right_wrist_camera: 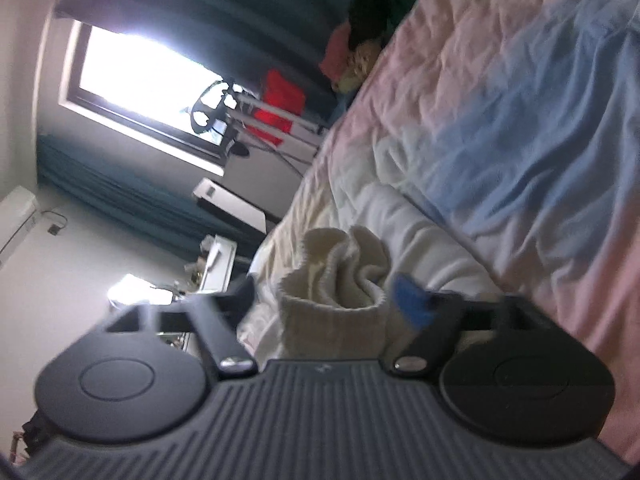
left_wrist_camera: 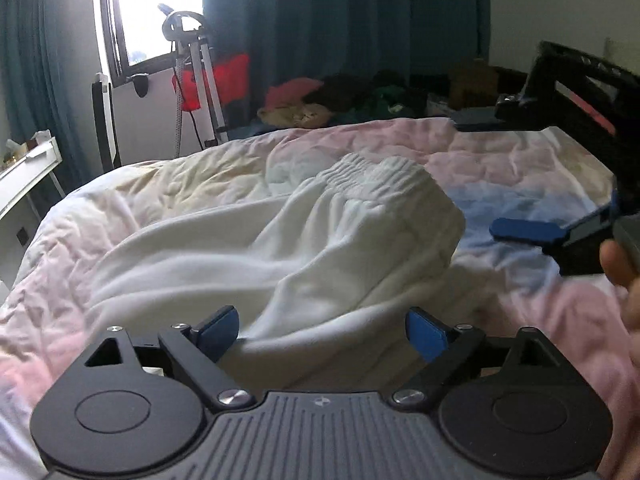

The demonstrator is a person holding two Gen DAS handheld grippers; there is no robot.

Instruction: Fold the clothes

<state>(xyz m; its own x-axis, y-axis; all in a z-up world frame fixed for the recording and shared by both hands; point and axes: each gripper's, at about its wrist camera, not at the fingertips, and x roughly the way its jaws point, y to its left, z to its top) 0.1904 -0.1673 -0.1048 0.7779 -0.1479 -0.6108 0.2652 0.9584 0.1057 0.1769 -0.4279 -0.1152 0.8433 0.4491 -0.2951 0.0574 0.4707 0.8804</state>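
- A bedroom with dark teal curtains point(left_wrist_camera: 320, 20) and a bright window point(left_wrist_camera: 160, 4). A bed is covered by a crinkly quilt point(left_wrist_camera: 500, 168) in pink, blue and cream.
- White pants point(left_wrist_camera: 320, 232) with a bunchy stretchy waistband lie crumpled in the middle of the quilt.
- The left gripper point(left_wrist_camera: 322, 330) has its blue fingers spread wide, with pants cloth lying between them.
- The left view shows the right gripper point(left_wrist_camera: 500, 176) beside the pants, fingers wide apart, and a hand point(left_wrist_camera: 624, 280).
- Only the right view shows a ribbed cream cuff point(right_wrist_camera: 336, 280) between its spread fingers, tilted sideways.
- Past the quilt is a pile of clothes point(left_wrist_camera: 340, 96).
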